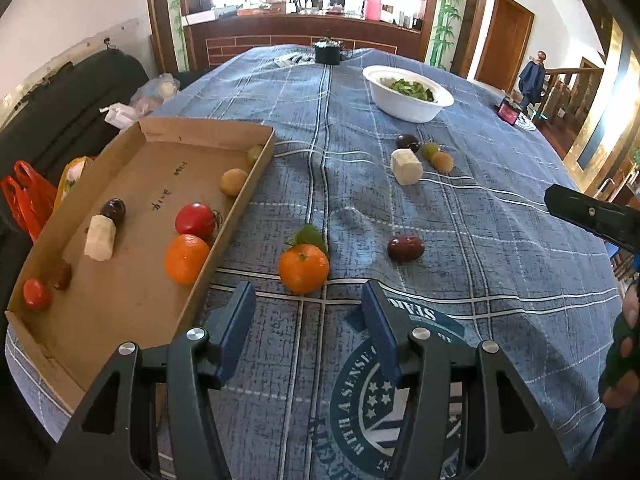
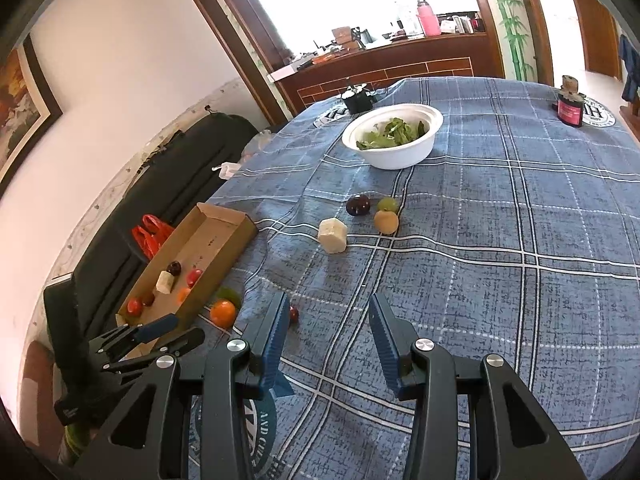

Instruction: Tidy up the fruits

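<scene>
A blue plaid tablecloth (image 1: pixel 460 216) is covering the worktop and carrying everything. Along its left side a shallow cardboard tray (image 1: pixel 120 292) is lying, holding an orange (image 1: pixel 186 258), a red tomato (image 1: pixel 195 221), a pale peeled chunk (image 1: pixel 100 238) touching a dark plum (image 1: pixel 114 210), a tan round fruit (image 1: pixel 233 181), a green grape (image 1: pixel 255 154) in the far corner, and a small tomato (image 1: pixel 36 294) beside a dark date (image 1: pixel 62 275) at the near end. Farther back a white bowl (image 2: pixel 394 156) of green leaves is sitting.

The left tool (image 1: pixel 310 300) is hovering with its jaws spread wide and nothing between them, just short of a leafy mandarin (image 1: pixel 304 267) resting on the cloth right beside the tray's outer wall. The right tool (image 2: pixel 329 312) is likewise standing released and empty above the cloth.

Mid-worktop, a second pale chunk (image 2: pixel 333 235), a dark plum (image 2: pixel 357 205), a tan fruit (image 2: pixel 386 222) and a green grape (image 2: pixel 387 203) are lying close together. A dark reddish fruit (image 1: pixel 405 248) is sitting alone, right of the mandarin.
</scene>
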Tool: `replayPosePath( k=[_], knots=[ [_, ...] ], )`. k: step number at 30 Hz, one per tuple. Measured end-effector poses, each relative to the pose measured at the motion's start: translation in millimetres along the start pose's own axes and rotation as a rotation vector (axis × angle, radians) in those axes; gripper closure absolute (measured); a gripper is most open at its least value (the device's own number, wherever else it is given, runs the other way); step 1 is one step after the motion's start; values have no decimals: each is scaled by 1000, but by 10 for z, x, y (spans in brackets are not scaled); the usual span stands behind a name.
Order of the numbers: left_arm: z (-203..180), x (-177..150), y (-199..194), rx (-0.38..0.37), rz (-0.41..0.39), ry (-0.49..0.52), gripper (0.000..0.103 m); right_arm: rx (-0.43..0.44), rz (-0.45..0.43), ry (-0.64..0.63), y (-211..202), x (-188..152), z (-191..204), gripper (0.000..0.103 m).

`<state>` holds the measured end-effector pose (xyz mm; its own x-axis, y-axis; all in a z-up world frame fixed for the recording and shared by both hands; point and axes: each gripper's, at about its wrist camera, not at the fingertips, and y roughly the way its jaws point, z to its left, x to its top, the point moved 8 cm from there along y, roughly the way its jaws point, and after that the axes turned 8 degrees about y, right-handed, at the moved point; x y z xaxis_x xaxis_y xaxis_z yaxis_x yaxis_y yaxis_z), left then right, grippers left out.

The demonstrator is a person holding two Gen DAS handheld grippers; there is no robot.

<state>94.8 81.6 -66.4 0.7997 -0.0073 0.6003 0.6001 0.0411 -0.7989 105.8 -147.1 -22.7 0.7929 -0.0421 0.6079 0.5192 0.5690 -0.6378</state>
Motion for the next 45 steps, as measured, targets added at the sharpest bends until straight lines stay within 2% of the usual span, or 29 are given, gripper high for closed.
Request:
replayPosePath(
  k=[8,19,25,26,27,28,29,31,43,45],
  knots=[
    [54,67,265,-7,42,-14,49,-14,17,-1,292,100,-37,60],
    [127,43,522,4,90,-16,49,-84,51,16,1027,469,-261,63],
    [112,82,559,15,77,9,51,-158,62,-1,1333,524,-353,74],
    [112,83,557,17,74,14,52,-164,67,-2,1377,519,-369,82],
    [113,89,557,19,69,17,57,-162,80,1,1424,497,-387,94],
    [121,98,553,23,63,18,64,-157,93,7,1459,471,-405,96],
    [120,103,552,12,64,15,72,-158,87,5,1452,469,-406,96],
    [131,110,553,6,64,7,72,-140,89,6,1408,451,-387,100],
    [84,162,138,13,-6,6,72,-68,24,1,824,407,-168,101],
    [100,154,104,15,-6,-1,72,-81,23,-16,807,421,-138,93]
  ],
)
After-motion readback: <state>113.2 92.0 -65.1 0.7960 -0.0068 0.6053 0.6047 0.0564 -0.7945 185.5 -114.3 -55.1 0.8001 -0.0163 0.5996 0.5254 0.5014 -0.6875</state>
